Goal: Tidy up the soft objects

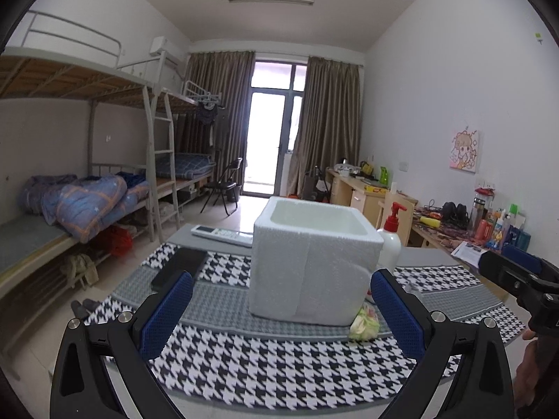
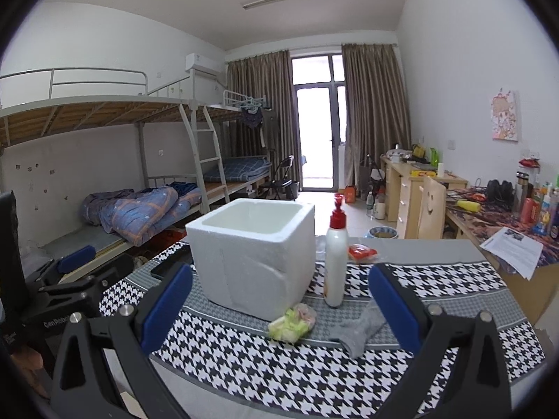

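Your left gripper [image 1: 281,309] hangs with its blue-padded fingers spread wide and nothing between them. Straight ahead of it, framed by the two fingers, a white foam box [image 1: 314,262] stands upright and open-topped on the houndstooth cloth [image 1: 265,366]. Just beyond your right-hand finger, a crumpled green and pink soft thing [image 1: 365,323] lies touching the box's near right corner. Ahead and to the left lie a black phone [image 1: 180,267] and, farther off, a white remote [image 1: 222,234]; its buttons are too small to read. Behind the box on the right stands a white pump bottle [image 1: 389,241] with a red top.

Your right gripper [image 2: 279,309] is also spread wide and holds nothing. The foam box [image 2: 253,262] sits ahead and a little left of it. Between the fingers, close in, the green and pink soft thing [image 2: 291,323] rests against the box's front corner, and a grey sock [image 2: 361,330] lies flat just beside it, near your right-hand finger. The pump bottle [image 2: 336,262] stands upright just beyond them; its label cannot be read. Farther back on the table lies a red packet [image 2: 362,253].

In the right wrist view the other gripper shows at the far left, its body marked with white lettering that begins "Gen" and is cut off. Printed sheets [image 2: 515,249] lie off to the right, their text too small to read
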Demonstrator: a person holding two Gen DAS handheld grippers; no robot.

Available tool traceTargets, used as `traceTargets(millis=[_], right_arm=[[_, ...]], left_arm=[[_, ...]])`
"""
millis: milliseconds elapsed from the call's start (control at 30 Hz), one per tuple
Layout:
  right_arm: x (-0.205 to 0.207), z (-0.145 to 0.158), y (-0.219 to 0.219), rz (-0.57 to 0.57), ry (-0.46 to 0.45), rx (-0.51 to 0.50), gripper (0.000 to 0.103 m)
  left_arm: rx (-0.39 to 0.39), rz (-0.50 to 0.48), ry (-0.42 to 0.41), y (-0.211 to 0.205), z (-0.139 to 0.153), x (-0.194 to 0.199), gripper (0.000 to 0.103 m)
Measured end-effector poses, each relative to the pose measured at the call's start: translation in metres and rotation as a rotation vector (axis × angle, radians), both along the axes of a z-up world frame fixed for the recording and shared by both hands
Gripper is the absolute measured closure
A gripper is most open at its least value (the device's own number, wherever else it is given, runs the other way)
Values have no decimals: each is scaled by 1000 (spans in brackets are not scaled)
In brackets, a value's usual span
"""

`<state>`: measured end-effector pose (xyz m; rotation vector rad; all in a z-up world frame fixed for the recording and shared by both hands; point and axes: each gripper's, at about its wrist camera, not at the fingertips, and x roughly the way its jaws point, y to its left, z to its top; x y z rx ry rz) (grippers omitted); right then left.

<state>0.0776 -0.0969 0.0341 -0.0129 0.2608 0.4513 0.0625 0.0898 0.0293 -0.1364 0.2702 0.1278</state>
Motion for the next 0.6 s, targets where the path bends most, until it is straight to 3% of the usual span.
traceTargets(millis=[400,600], right_arm=[[-30,-28,-16,-30,-49,5,1],[-32,-44,-23,-54,-55,3,1]], left_arm=[[18,30,-53,-11,-24,-23,1],[20,12,-41,-15,-44,-20,1]])
